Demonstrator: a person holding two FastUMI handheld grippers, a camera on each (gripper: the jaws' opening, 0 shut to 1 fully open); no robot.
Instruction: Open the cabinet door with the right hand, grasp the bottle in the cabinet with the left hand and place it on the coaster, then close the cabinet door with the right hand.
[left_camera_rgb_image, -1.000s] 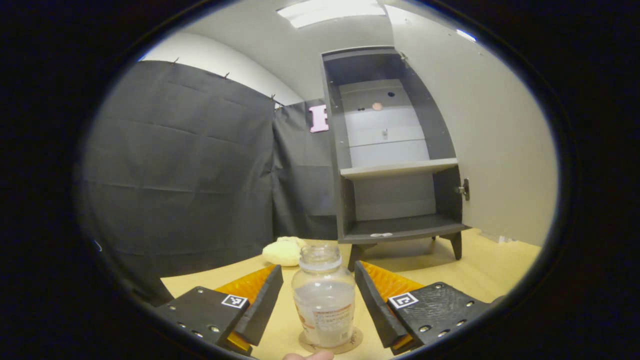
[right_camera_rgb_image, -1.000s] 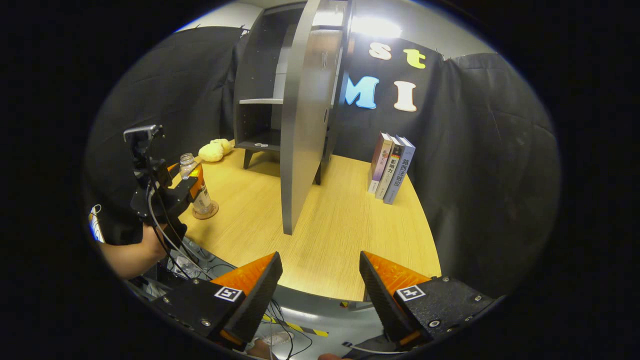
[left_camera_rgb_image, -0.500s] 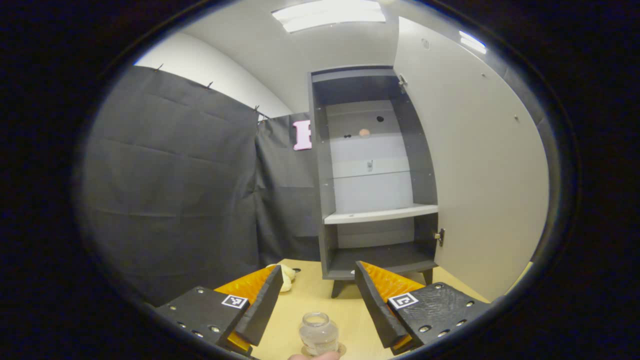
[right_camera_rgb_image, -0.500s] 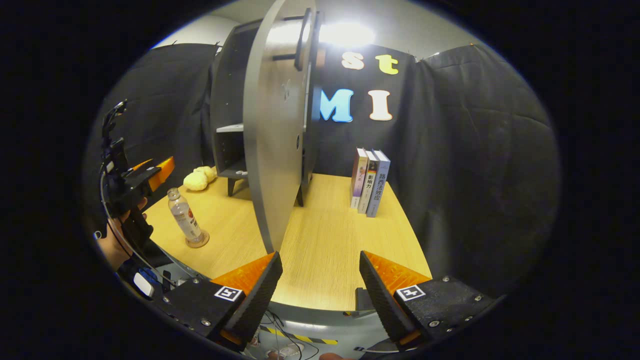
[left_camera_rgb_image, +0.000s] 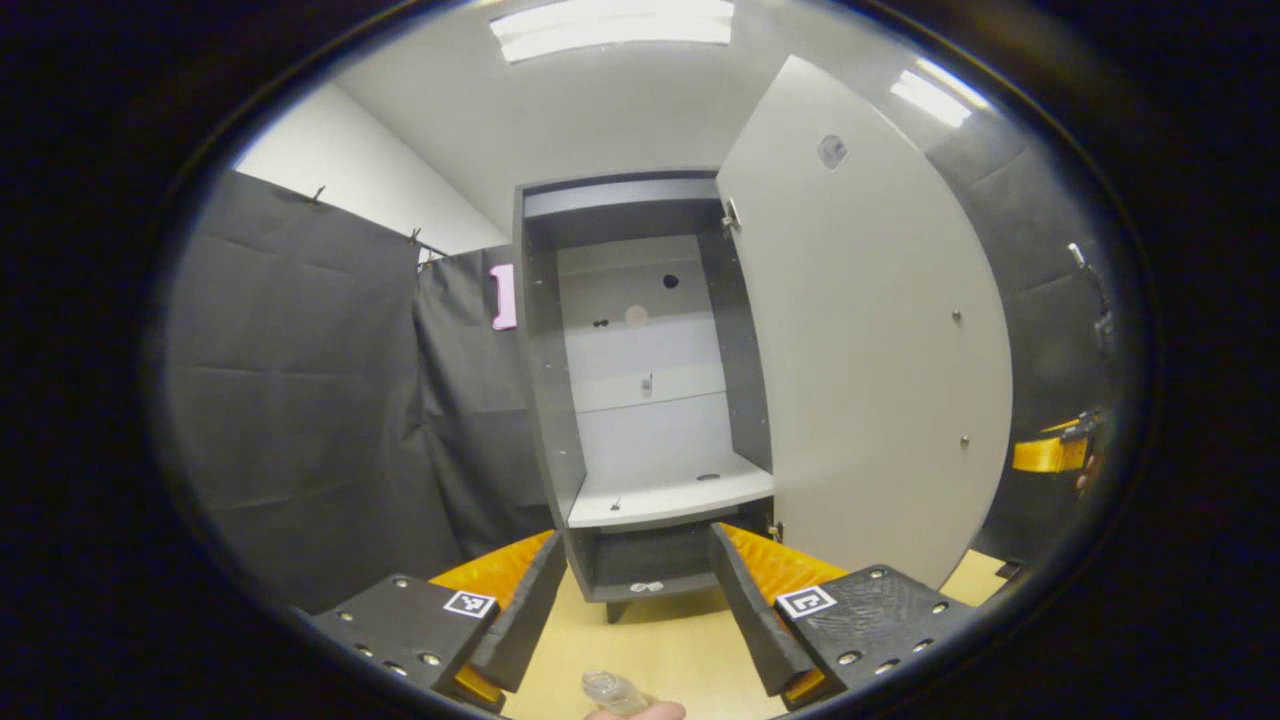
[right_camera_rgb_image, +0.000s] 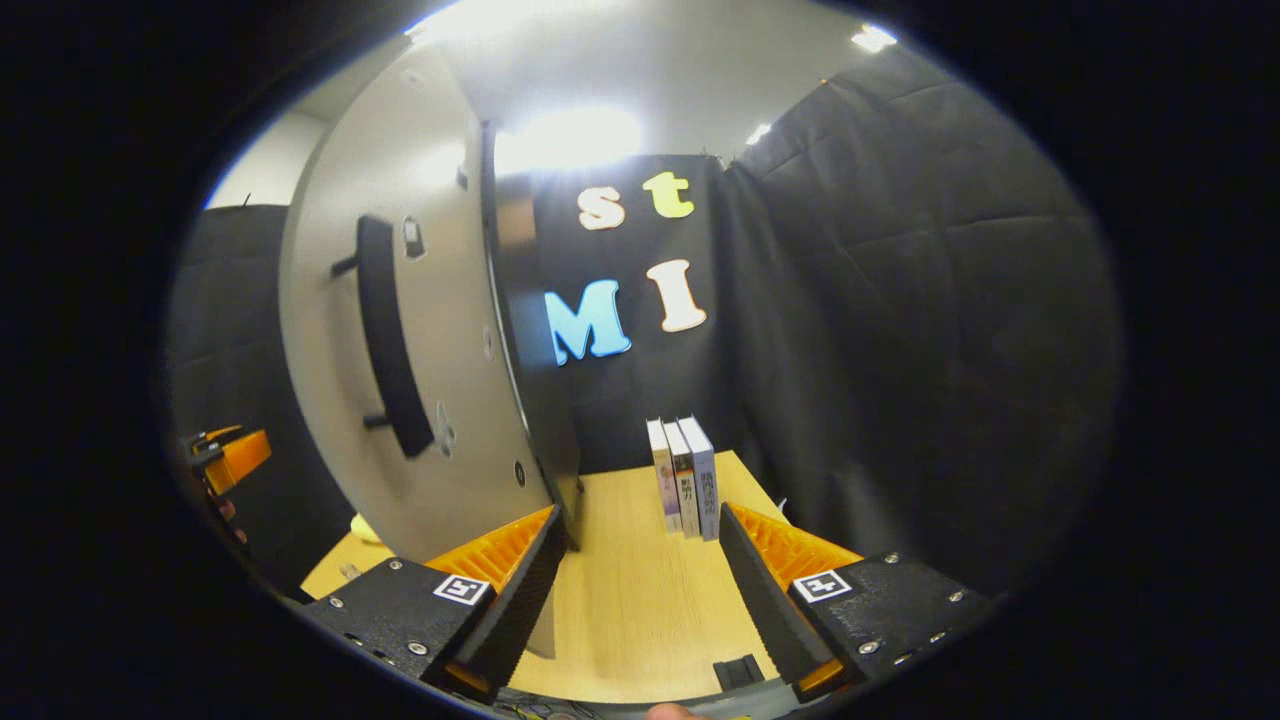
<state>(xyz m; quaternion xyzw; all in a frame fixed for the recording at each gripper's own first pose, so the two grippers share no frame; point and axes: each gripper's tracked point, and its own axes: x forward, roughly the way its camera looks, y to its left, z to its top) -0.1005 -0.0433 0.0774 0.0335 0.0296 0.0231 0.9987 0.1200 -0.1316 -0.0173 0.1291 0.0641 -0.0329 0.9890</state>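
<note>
Grey cabinet door (right_camera_rgb_image: 420, 340) hangs ajar beside three upright books (right_camera_rgb_image: 683, 478).

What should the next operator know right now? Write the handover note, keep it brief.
Left gripper: open, empty, facing the cabinet.
Right gripper: open, empty, near the outer face of the cabinet door, its handle ungrasped.
Bottle: out of the cabinet, on the table below the left gripper; coaster not discernible here.
Left: close the door with the right gripper.

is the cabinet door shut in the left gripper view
No, the cabinet door stands swung wide open, showing the bare shelf inside the cabinet.
</note>
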